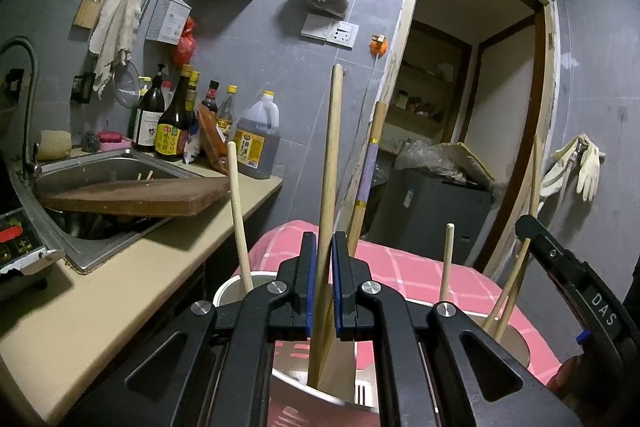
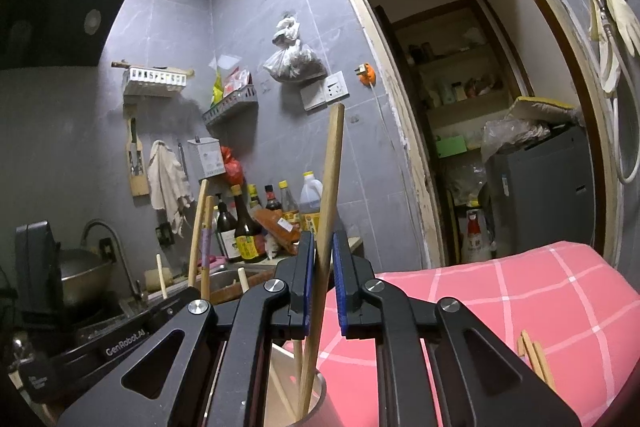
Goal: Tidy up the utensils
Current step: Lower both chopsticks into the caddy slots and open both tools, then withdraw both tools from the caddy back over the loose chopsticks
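Left gripper (image 1: 324, 283): jaws narrowly parted around a long wooden stick (image 1: 329, 187); contact with the pads cannot be told.
Wooden stick: upright, lower end inside a steel holder (image 1: 320, 393).
Right gripper (image 2: 324, 283): jaws narrowly parted around a flat wooden utensil (image 2: 326, 227) standing in a metal cup (image 2: 320, 397).
Pink checked cloth (image 2: 520, 291): beneath both containers.
Sink (image 1: 100, 167): left, with a cutting board (image 1: 136, 197) across it.

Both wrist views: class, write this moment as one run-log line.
left gripper: around wooden stick in steel cup | right gripper: around wooden chopstick in holder | grip contact: unclear
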### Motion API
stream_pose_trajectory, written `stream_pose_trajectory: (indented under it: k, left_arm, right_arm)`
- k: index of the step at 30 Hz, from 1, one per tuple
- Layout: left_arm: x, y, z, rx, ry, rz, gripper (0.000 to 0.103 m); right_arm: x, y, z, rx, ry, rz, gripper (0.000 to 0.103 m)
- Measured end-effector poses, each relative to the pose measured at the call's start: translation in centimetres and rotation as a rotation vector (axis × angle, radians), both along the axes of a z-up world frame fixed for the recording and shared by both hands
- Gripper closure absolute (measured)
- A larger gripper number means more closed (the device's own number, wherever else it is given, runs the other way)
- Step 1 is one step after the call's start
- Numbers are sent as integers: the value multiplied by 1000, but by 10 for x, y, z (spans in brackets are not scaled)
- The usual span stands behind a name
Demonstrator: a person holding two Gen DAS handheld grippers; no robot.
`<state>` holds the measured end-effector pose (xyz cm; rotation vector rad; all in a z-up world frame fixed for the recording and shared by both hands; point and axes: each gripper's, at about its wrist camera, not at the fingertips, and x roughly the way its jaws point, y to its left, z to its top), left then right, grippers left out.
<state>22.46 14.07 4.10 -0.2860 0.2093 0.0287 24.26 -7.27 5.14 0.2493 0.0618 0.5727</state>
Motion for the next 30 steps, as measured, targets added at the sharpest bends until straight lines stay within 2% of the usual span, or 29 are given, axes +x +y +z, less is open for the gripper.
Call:
stream_pose_trajectory:
  k: [13,19,21,27,30]
  left_arm:
    - [-2,-4,-1,29,33,-32,96]
    - [-6,-4,0,24,39,-41,89]
    - [-8,-4,1,21,35,-47,85]
    - [-17,-8,8,25,16,-55,68]
    - [-25,-13,12,30,3,-57,58]
  right_arm:
    - [-3,-5,0,-42,12,9,93]
    - [-5,-6,0,-58,25,16,88]
    - [-6,-8,0,-57,25,15,81]
    - [-14,-15,5,-67,15,-3,79]
    - [-22,-24,8,-74,8,-19,67]
